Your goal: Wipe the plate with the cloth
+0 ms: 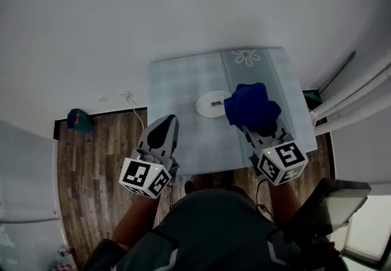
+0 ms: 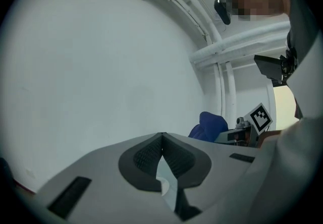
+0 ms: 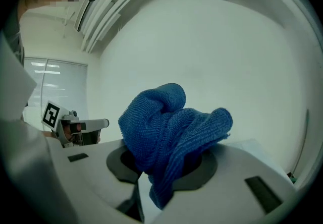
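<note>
My right gripper (image 1: 259, 132) is clamped on the blue cloth (image 3: 166, 122). Its jaws are pinched on the lower folds, and the rest of the cloth stands up in a loose bunch above them. My left gripper (image 2: 161, 140) has its jaws together at the tips and nothing between them.

From overhead, the white plate (image 1: 211, 105) sits on the pale checked table (image 1: 177, 80), ahead of the right gripper and a little to its left. The cloth overlaps the plate's right edge in that view, but I cannot tell whether it touches the plate or hangs above it. The left gripper is on the plate's other side, nearer me and by the table's near left corner, well apart from the plate. The right gripper is therefore the nearer one and already carries the cloth. In my judgement the wipe calls for a short move forward and left, with the cloth lowered onto the plate. The plate is round, so it has no long axis to line up with.

Only the head view shows the plate, and a small dark mark on it is too small to identify. Both gripper views look up at the white wall (image 2: 101, 76) and miss the plate. The left gripper view catches the cloth and the right gripper's marker cube (image 2: 260, 117), while the right gripper view shows how the folds sit in the jaws.
</note>
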`<move>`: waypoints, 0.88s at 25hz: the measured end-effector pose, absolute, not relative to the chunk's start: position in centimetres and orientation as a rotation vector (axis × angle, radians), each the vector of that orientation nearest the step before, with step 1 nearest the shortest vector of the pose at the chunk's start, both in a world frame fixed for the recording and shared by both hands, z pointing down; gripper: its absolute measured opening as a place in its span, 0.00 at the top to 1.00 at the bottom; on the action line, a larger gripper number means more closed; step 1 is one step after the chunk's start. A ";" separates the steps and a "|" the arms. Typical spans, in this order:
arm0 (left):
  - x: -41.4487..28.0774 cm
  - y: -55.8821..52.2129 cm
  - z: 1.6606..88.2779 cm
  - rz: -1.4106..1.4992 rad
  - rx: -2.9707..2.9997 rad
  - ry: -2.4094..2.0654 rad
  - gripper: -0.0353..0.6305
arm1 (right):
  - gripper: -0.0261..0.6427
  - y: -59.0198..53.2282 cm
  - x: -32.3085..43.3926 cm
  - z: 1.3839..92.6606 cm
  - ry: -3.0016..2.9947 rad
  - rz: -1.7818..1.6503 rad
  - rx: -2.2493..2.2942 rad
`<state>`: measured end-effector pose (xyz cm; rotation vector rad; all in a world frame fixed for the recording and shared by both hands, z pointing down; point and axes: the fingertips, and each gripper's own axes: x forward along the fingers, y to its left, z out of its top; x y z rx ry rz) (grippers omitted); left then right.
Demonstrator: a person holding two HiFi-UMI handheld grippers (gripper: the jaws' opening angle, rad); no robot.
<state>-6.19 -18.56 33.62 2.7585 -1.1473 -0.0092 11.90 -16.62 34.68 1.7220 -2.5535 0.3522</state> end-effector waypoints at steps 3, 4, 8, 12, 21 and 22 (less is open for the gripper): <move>-7.1 -18.1 33.0 -0.070 2.746 -1.112 0.93 | 0.77 -15.5 11.5 33.9 -2.540 0.333 1.755; -7.4 -18.0 32.8 -0.067 2.750 -1.119 0.93 | 0.77 -15.2 11.5 33.7 -2.529 0.322 1.768; -8.0 -17.8 32.2 -0.051 2.771 -1.134 0.93 | 0.77 -14.3 11.2 33.0 -2.485 0.274 1.802; -8.2 -17.4 32.0 -0.043 2.766 -1.136 0.93 | 0.77 -13.8 10.6 32.5 -2.480 0.254 1.805; -8.4 -17.5 31.9 -0.069 2.752 -1.132 0.93 | 0.77 -13.9 10.5 32.4 -2.470 0.226 1.800; -8.3 -17.6 31.9 -0.061 2.754 -1.132 0.93 | 0.77 -13.9 10.5 32.4 -2.469 0.225 1.802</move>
